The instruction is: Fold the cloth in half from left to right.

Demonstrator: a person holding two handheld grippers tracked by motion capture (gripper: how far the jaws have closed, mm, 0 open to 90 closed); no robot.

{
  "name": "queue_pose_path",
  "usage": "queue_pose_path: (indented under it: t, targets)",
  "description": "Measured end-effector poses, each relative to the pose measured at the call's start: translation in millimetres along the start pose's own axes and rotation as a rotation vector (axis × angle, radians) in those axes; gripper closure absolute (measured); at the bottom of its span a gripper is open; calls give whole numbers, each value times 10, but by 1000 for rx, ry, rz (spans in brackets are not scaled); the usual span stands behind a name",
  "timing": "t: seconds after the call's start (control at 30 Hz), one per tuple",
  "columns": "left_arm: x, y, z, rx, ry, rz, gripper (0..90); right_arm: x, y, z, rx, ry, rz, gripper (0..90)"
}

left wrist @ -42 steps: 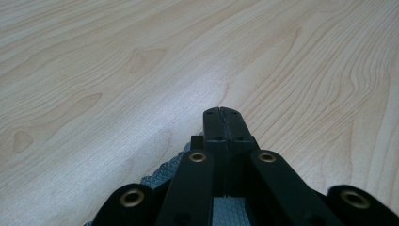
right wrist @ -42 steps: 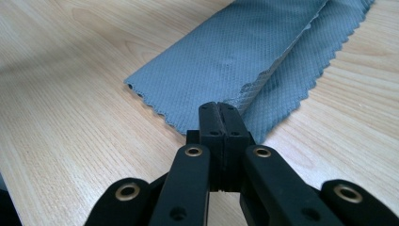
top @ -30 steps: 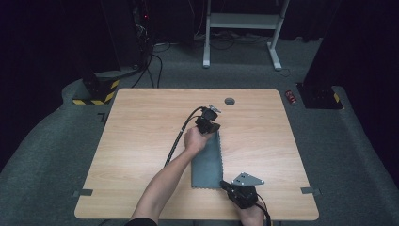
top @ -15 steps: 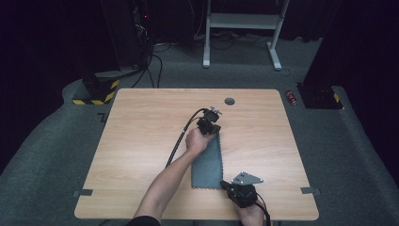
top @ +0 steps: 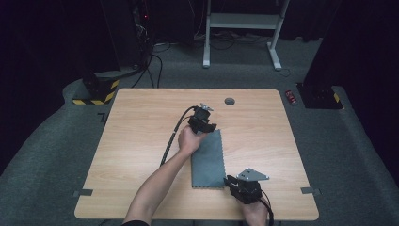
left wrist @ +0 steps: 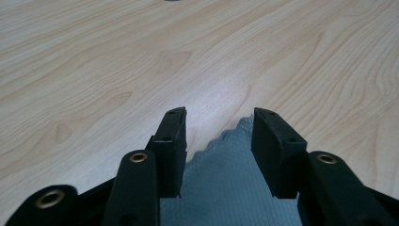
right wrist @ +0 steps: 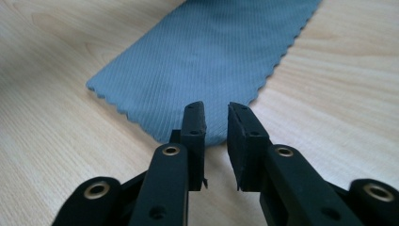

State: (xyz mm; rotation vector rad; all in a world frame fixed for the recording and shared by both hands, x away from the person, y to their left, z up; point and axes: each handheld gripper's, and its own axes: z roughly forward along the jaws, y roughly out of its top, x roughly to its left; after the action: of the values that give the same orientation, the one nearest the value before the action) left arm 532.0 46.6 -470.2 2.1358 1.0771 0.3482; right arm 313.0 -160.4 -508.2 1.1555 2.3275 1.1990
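Now, cloth: a grey-blue cloth [top: 208,159] lies flat on the wooden table [top: 131,141], a long strip with wavy, pinked edges, running from near the middle of the table toward the person's edge.
Cloth up close: in the right gripper view its ribbed weave [right wrist: 211,56] spreads away from the jaws, one corner pointing right at them.
Left gripper: the left gripper [top: 205,123] sits at the far end of the cloth, held in the left hand [top: 189,140] with its cable looping off to the side.
Left jaws: they have just been opening and now stand spread (a clear gap shows in the left gripper view [left wrist: 219,136]), with the far corner of the cloth [left wrist: 230,174] lying between them and no pad pressing on it.
Right gripper: the right gripper [top: 231,181] waits at the near right corner of the cloth, grey plate on top, the right hand [top: 254,212] at the table's near edge.
Right jaws: these too have just been opening, only a narrow slit so far [right wrist: 216,136]; the cloth's corner reaches up to the tips, and nothing is pinched.
Table extras: a small dark round disc [top: 229,101] is near the far edge, well apart from the cloth.
Floor: a red and black thing [top: 291,97] lies beyond the table's far right corner.
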Motion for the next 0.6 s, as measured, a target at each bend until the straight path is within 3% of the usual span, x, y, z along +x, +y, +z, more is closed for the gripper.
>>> queue_pose_path:
  t: [0.27, 0.5, 0.6]
  targets:
    - [-30, -392, -298, 3, 4, 31, 526, 32, 74, 38, 27, 33, -27, 740]
    - [-122, -883, -503, 12, 6, 25, 504, -27, 197, 263, 60, 28, -64, 706]
    - [-210, -1123, -671, -14, 12, 6, 487, -52, 260, 364, 84, 22, -98, 688]
